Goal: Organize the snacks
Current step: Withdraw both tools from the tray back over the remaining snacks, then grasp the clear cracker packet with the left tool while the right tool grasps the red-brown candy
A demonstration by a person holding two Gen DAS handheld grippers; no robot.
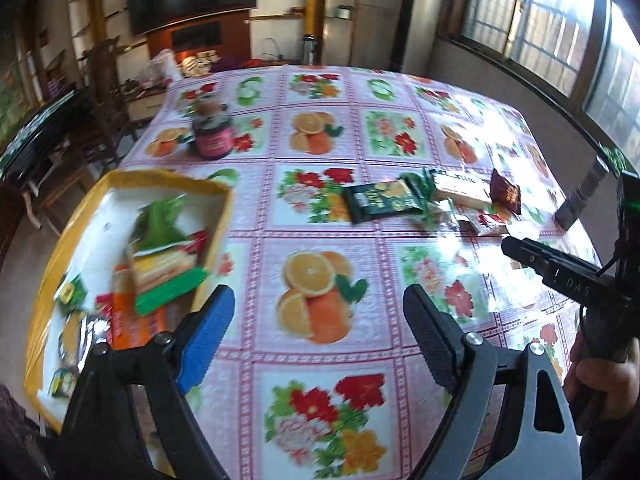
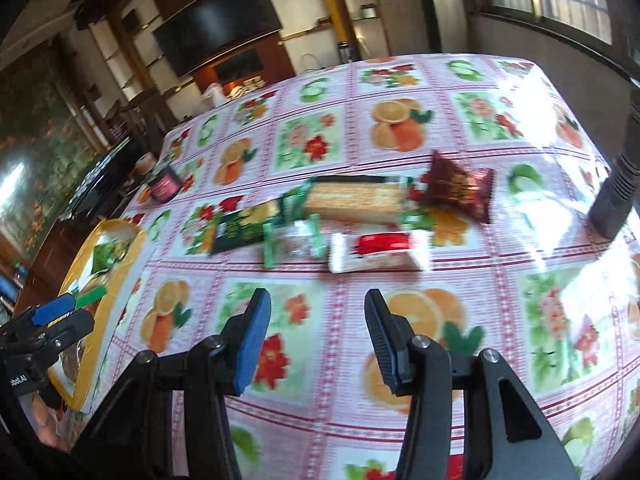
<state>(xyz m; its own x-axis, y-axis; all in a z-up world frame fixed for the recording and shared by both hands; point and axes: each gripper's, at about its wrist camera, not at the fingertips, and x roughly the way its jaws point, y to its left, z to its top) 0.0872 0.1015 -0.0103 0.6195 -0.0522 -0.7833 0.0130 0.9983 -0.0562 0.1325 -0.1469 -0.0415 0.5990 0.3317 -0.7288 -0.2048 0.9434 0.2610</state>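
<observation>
Nearest to us, our left tongs (image 1: 316, 328) hang wide apart with nothing between the blue pad and the black one, above the tabletop (image 1: 320, 208) with its fruit-and-flower oilcloth. Our right tongs (image 2: 316, 332) are likewise spread and hold nothing, poised over an orange print just short of the loose snacks.

Just left of the left tongs sits the yellow-rimmed box (image 1: 120, 184), already holding several packets: a green wafer pack (image 1: 168, 276) lying tilted on top, an orange packet (image 1: 132, 320) beneath it, and small green-labelled ones along the near wall.

Farther out, the unsorted snacks lie in a cluster mid-table: a white-and-red wrapped bar (image 2: 376, 252) closest to the right tongs, a clear packet with green ends (image 2: 294, 244) beside it, a dark green packet (image 2: 244, 230), a long cake slice in clear wrap (image 2: 356, 198), and a maroon packet (image 2: 460, 190) at the right end.

Beyond, near the far left edge, stands a dark jar with a pink label (image 1: 212, 136).
</observation>
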